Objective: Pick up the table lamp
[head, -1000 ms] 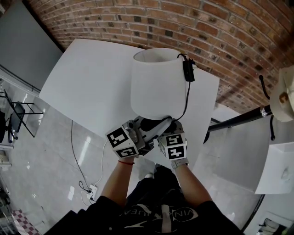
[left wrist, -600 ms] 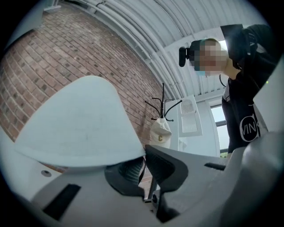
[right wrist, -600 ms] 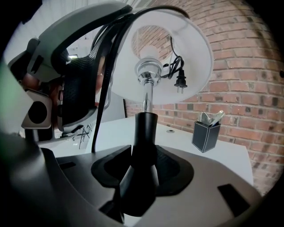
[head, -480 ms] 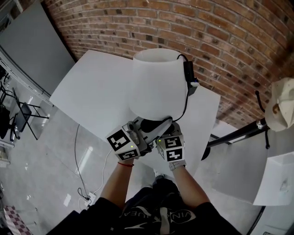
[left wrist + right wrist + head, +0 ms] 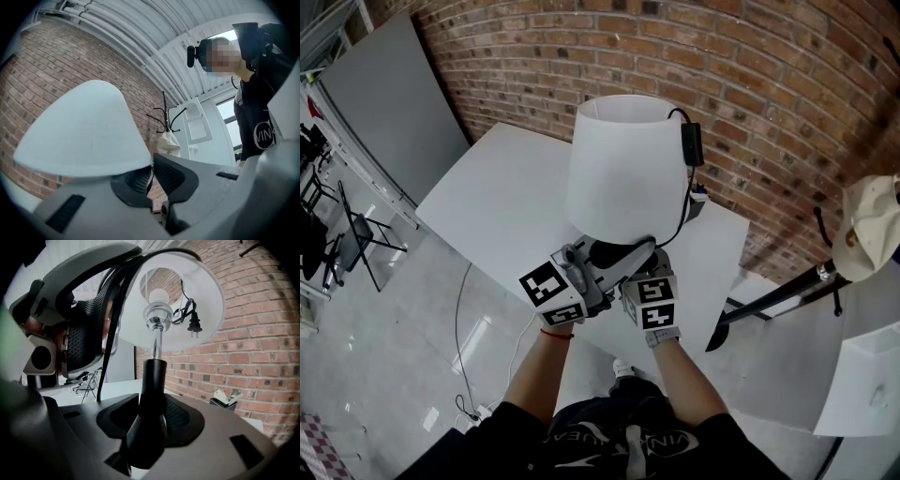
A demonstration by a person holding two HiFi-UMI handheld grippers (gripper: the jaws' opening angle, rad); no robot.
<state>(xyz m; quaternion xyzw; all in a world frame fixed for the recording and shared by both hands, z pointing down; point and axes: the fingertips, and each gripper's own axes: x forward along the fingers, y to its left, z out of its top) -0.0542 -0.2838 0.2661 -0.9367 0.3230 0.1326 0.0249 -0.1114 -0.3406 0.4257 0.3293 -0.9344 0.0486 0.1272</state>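
The table lamp has a white shade [image 5: 623, 164] and a black stem [image 5: 152, 380]; it hangs above the white table [image 5: 506, 197]. My right gripper [image 5: 150, 420] is shut on the stem just over the base, under the shade [image 5: 173, 301]. My left gripper [image 5: 591, 267] reaches in beside it from the left. In its own view its jaws [image 5: 151, 176] stand almost together below the shade [image 5: 89, 131], with nothing visible in the slit. The lamp's black cord [image 5: 110, 333] runs past the left gripper's fingertips. The plug [image 5: 692, 145] dangles at the shade's right side.
A brick wall [image 5: 750, 75] rises behind the table. A coat stand with a pale hat [image 5: 872, 225] stands at the right. A grey panel [image 5: 384, 103] and a folding chair [image 5: 352, 234] are on the left. A small box [image 5: 225, 399] sits on the table's far corner.
Both grippers have risen together with the lamp, so the table now lies further below it. The grip on the stem looks the same.
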